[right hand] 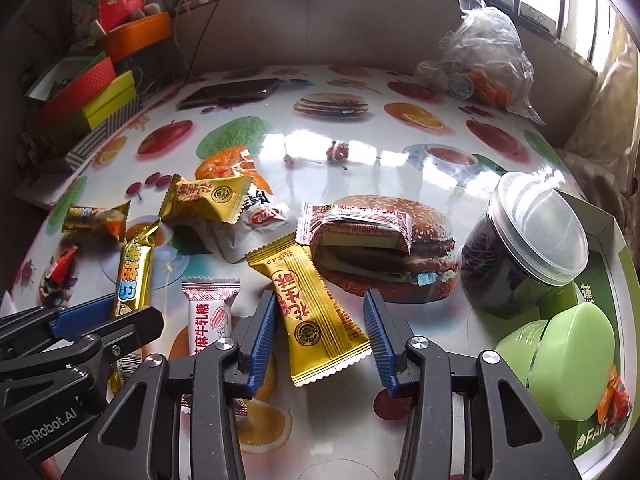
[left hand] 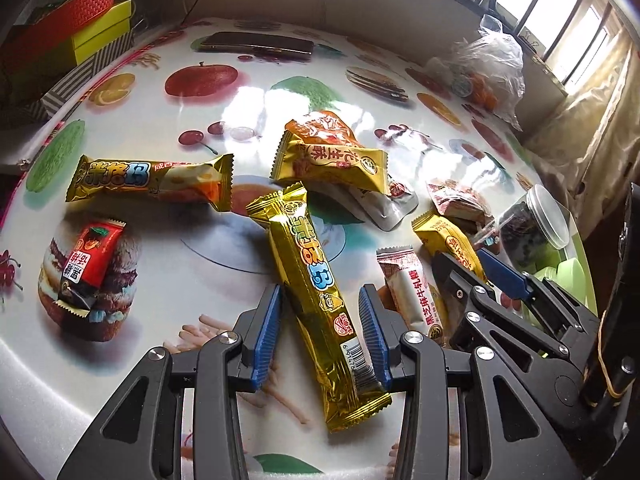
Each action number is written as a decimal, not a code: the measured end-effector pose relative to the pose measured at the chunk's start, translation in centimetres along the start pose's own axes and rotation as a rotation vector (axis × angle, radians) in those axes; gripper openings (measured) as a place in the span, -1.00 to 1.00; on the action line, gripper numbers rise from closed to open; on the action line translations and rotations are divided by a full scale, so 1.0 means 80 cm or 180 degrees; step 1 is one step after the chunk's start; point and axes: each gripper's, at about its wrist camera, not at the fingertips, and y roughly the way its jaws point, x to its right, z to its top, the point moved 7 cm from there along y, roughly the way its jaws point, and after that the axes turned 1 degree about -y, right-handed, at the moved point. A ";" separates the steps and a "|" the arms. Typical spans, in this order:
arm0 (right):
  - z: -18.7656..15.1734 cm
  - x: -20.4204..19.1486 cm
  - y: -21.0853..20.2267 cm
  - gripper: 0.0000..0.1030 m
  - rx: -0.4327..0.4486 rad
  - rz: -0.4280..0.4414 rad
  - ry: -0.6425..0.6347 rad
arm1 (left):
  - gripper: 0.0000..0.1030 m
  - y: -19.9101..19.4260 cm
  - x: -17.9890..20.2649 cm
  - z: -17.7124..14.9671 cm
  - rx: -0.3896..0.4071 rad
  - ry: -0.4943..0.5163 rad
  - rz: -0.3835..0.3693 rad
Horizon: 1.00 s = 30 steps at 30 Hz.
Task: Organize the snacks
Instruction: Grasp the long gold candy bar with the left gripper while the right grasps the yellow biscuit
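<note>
Straddling a long gold foil snack bar [left hand: 316, 292] with blue cartoon lettering, my left gripper [left hand: 320, 332] stands wide, its blue ribbed pads [left hand: 266, 334] either side of the wrapper without touching; a barcode shows near its lower end. My right gripper [right hand: 320, 336] is equally wide around a small gold peanut-candy packet [right hand: 316, 312] printed 花生酥 in red. Just left of it lies a white-and-red nougat packet [right hand: 208, 312] reading 牛轧糖, its lower end hidden behind my finger. "GenRobot.AI" is printed on the left tool's body. Both snacks lie flat on the glossy fruit-and-burger printed tabletop [right hand: 360, 160]. The clear-lidded plastic jar [right hand: 520, 248] holds something dark I cannot identify. The green box's [right hand: 600, 436] white print is cut off after "FAIT".
</note>
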 end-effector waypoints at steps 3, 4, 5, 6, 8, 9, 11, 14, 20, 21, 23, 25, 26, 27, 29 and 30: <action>-0.002 0.000 -0.003 -0.37 0.0000 0.0022 0.0043 | -0.20 -0.001 -0.001 0.000 -0.0006 -0.0018 -0.0017; -0.003 0.000 -0.004 -0.38 -0.0002 0.0027 0.0054 | -0.23 -0.001 -0.002 0.000 -0.0004 -0.0018 -0.0015; -0.004 0.000 -0.006 -0.38 -0.0001 0.0034 0.0067 | -0.35 -0.001 -0.003 0.000 -0.0003 -0.0021 0.0004; -0.005 0.001 -0.007 -0.39 0.0005 0.0037 0.0083 | -0.39 -0.001 -0.004 0.000 -0.0004 -0.0016 0.0017; -0.006 0.002 -0.011 -0.41 0.0022 0.0038 0.0114 | -0.42 -0.001 -0.003 -0.001 0.0005 0.0018 0.0025; -0.007 0.003 -0.012 -0.42 0.0027 0.0037 0.0131 | -0.44 -0.001 -0.002 -0.002 0.0012 0.0056 0.0045; -0.008 0.005 -0.016 -0.44 0.0041 0.0039 0.0158 | -0.49 -0.001 0.001 -0.004 0.0016 0.0104 0.0053; -0.010 0.006 -0.021 -0.45 0.0056 0.0046 0.0179 | -0.51 -0.002 0.002 -0.005 0.0011 0.0124 0.0056; -0.016 0.008 -0.029 -0.46 0.0081 0.0060 0.0208 | -0.53 -0.006 0.003 -0.008 0.0010 0.0147 0.0061; -0.017 0.009 -0.030 -0.48 0.0093 0.0055 0.0220 | -0.53 -0.008 0.004 -0.008 0.0023 0.0155 0.0065; -0.017 0.010 -0.034 -0.48 0.0117 0.0071 0.0244 | -0.53 -0.011 0.006 -0.007 0.0036 0.0173 0.0051; -0.017 0.010 -0.039 -0.48 0.0139 0.0071 0.0250 | -0.53 -0.014 0.007 -0.005 0.0048 0.0185 0.0048; -0.017 0.011 -0.042 -0.48 0.0155 0.0072 0.0254 | -0.53 -0.016 0.008 -0.005 0.0059 0.0187 0.0046; -0.017 0.011 -0.044 -0.48 0.0169 0.0078 0.0260 | -0.53 -0.019 0.008 -0.004 0.0071 0.0193 0.0037; -0.017 0.011 -0.050 -0.49 0.0197 0.0094 0.0269 | -0.53 -0.023 0.010 -0.004 0.0086 0.0204 0.0024; -0.016 0.011 -0.053 -0.49 0.0212 0.0090 0.0265 | -0.53 -0.026 0.011 -0.004 0.0095 0.0217 0.0024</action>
